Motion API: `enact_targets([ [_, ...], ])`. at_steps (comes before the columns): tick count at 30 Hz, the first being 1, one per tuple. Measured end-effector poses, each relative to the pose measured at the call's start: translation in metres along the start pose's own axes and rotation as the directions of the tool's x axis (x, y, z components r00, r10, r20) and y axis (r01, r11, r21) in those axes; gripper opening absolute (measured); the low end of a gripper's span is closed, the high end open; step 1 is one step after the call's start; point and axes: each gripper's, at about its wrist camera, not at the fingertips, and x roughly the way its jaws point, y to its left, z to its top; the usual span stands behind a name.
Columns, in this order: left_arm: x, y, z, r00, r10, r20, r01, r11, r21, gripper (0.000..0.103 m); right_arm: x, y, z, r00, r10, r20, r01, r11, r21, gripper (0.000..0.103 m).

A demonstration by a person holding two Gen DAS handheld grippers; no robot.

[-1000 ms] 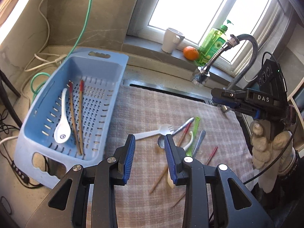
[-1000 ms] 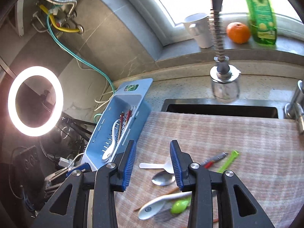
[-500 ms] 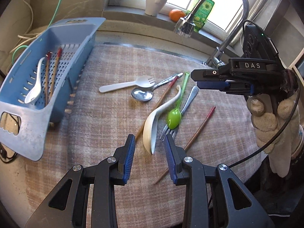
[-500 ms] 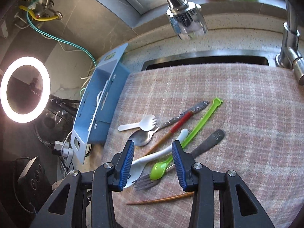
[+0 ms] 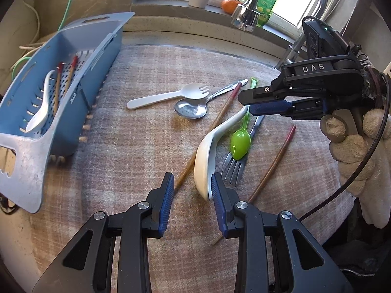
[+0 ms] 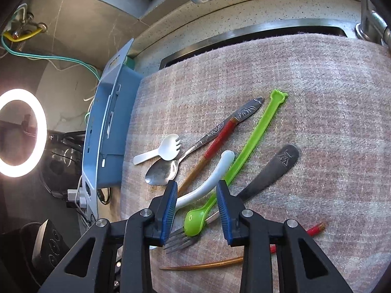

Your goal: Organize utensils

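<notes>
both black blue-padded grippers, left (image 5: 191,190) and right (image 6: 196,201), narrowing on nothing over white ceramic soup spoon (image 5: 207,151) and green plastic spoon (image 6: 195,218), on checked cloth (image 5: 146,78), near perforated blue plastic basket (image 5: 102,48).

Utensils (image 5: 215,131) scattered on cloth, some in basket (image 5: 31,151)
</notes>
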Motion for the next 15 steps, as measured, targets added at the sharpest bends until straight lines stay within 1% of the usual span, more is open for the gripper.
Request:
enact_targets([
  [1, 0.002, -0.001, 0.0, 1.0, 0.002, -0.002, -0.002, 1.0, 0.008, 0.02, 0.002, 0.0, 0.0, 1.0, -0.002, -0.003, 0.002, 1.0, 0.005, 0.03],
  [3, 0.004, -0.002, 0.0, 1.0, 0.004, -0.004, -0.004, 1.0, 0.021, 0.018, 0.006, 0.0, 0.001, 1.0, -0.005, -0.004, 0.005, 1.0, 0.014, 0.029],
  [4, 0.005, -0.003, 0.001, 1.0, 0.002, -0.005, -0.002, 1.0, 0.027, 0.014, 0.008, 0.001, 0.002, 1.0, -0.005, -0.005, 0.005, 1.0, 0.019, 0.029],
  [6, 0.008, -0.005, 0.001, 1.0, 0.001, -0.009, -0.001, 0.999, 0.043, 0.011, 0.01, 0.001, 0.004, 1.0, -0.008, -0.004, 0.008, 1.0, 0.025, 0.027],
  [12, 0.011, -0.006, 0.0, 1.0, 0.013, -0.01, -0.012, 0.997, 0.071, 0.011, 0.013, 0.003, 0.01, 1.0, -0.011, -0.009, 0.012, 0.999, 0.041, 0.025],
  [15, 0.012, -0.005, 0.0, 1.0, 0.01, -0.007, -0.01, 0.997, 0.07, 0.011, 0.013, 0.003, 0.01, 1.0, -0.018, -0.005, 0.018, 0.999, 0.039, 0.019],
])
